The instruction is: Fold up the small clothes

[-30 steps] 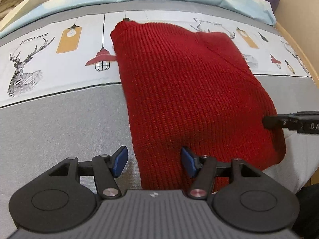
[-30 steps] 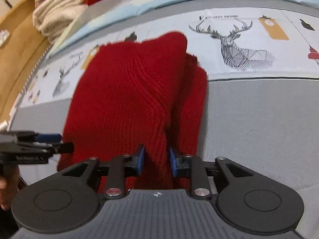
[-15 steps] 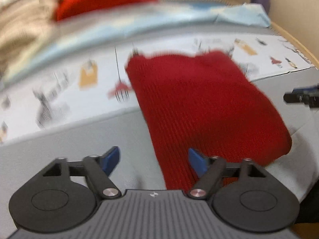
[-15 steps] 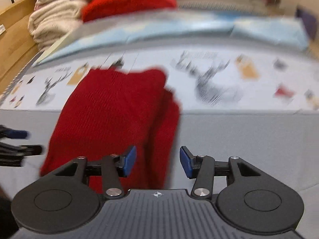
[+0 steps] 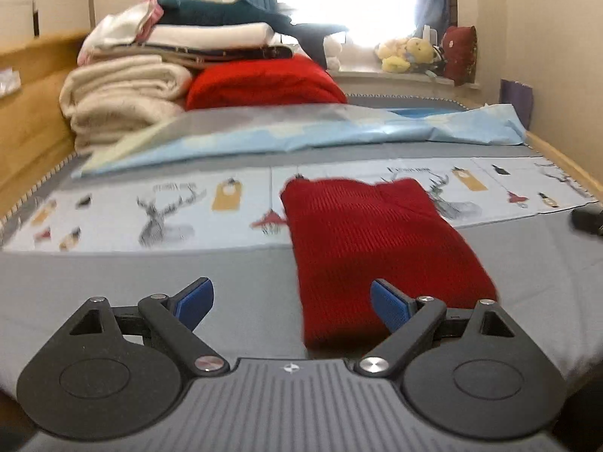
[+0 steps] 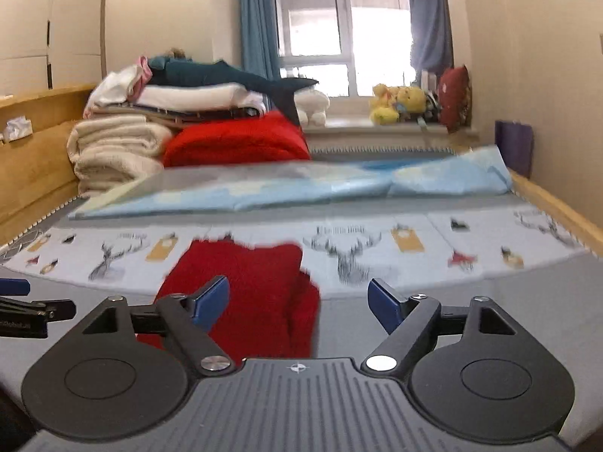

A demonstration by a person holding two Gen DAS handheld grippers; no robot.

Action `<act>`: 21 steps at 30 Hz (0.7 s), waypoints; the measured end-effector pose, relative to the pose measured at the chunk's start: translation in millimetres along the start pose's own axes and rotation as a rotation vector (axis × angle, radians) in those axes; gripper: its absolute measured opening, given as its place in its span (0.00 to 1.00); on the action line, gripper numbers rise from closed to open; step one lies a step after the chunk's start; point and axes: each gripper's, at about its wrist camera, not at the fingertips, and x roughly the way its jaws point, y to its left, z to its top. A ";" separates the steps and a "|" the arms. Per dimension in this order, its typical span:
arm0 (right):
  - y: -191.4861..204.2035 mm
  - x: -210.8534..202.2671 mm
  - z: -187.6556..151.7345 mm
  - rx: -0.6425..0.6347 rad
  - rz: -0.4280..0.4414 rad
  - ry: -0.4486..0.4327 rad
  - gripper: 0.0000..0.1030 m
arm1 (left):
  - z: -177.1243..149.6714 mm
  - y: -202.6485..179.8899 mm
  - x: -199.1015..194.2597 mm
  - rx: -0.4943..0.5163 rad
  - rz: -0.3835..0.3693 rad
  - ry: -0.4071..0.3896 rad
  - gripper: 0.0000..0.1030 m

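Observation:
A folded red knit garment (image 5: 369, 248) lies flat on the grey bed cover (image 5: 150, 275), its far end on the printed strip with deer. In the right wrist view the same red garment (image 6: 248, 286) lies ahead and to the left. My left gripper (image 5: 292, 303) hangs above the near edge of the bed, jaws wide and still opening, nothing between them. My right gripper (image 6: 299, 303) is also raised, jaws opening wide, holding nothing. The left gripper's fingertips (image 6: 22, 301) show at the left edge of the right wrist view; the right gripper's tip (image 5: 588, 218) shows at the right edge of the left wrist view.
A stack of folded blankets and clothes (image 5: 128, 86) with a red piece (image 5: 264, 83) sits at the bed's far left. A light blue sheet (image 5: 301, 132) lies across the bed. Wooden bed rails (image 6: 557, 207) run along both sides. Plush toys (image 6: 399, 103) sit on the windowsill.
Both grippers let go of the red garment, opened wide, and pulled back and up, tilting toward level so that the far room came into view. The garment stays folded on the bed.

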 end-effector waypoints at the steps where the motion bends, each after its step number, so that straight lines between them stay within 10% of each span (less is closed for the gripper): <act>1: 4.4 -2.5 -4.0 0.003 -0.004 0.024 0.80 | -4.5 -1.2 -5.8 -0.006 -0.014 0.003 0.91; 21: 57.9 17.1 -33.8 -0.101 0.053 0.149 0.85 | -38.5 -17.9 6.2 -0.124 -0.027 0.086 0.91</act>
